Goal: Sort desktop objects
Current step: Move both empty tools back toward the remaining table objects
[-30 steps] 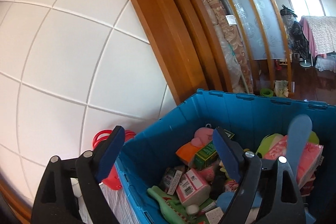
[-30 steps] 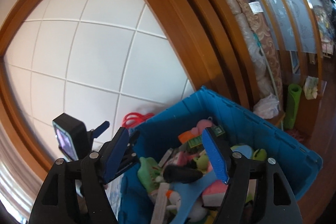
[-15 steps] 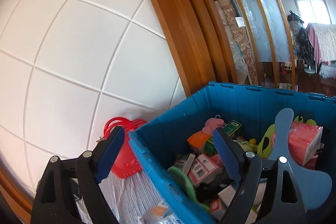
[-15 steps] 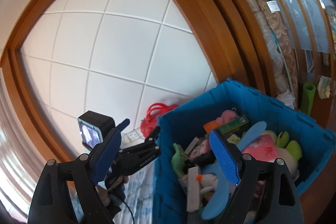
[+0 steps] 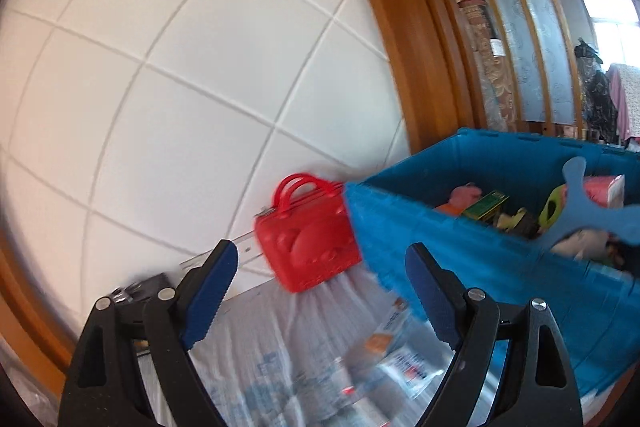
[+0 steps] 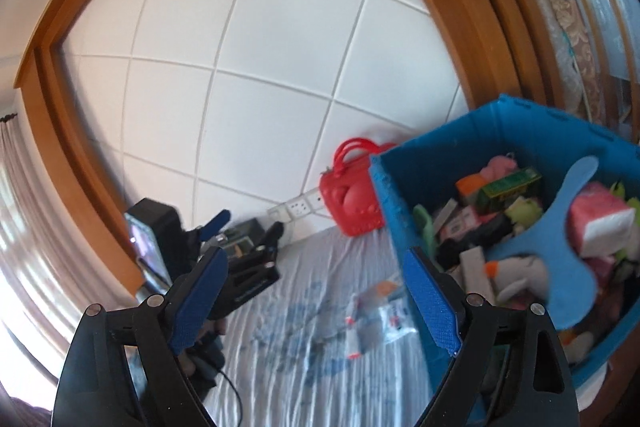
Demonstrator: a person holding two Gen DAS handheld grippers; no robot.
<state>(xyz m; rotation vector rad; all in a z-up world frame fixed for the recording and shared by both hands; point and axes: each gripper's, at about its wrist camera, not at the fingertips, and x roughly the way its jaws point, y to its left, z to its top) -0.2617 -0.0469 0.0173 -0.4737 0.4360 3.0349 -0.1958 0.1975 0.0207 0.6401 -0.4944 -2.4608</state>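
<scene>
A blue bin (image 5: 460,227) (image 6: 400,195) full of toys, boxes and a blue fan-shaped piece (image 6: 556,255) stands at the right. A red toy handbag (image 5: 308,239) (image 6: 352,203) leans on the wall beside the bin's left corner. Small packets (image 5: 400,355) (image 6: 376,315) lie blurred on the white cloth in front of the bin. My left gripper (image 5: 322,259) is open and empty, above the cloth short of the handbag. It also appears as the left gripper (image 6: 248,223) in the right wrist view. My right gripper (image 6: 316,259) is opening, with nothing between its jaws, over the cloth left of the bin.
A white tiled wall (image 6: 260,87) framed in brown wood backs the table. A socket strip (image 6: 300,207) runs along its foot. A patterned roll (image 5: 488,67) stands behind the bin. The wrinkled cloth (image 6: 288,347) covers the surface. A hand (image 6: 204,339) holds the left gripper's handle.
Both views have swung left, off the bin's contents. The bin now sits at the right, and the cloth, packets and whole handbag have come into view. The right jaws have widened.
</scene>
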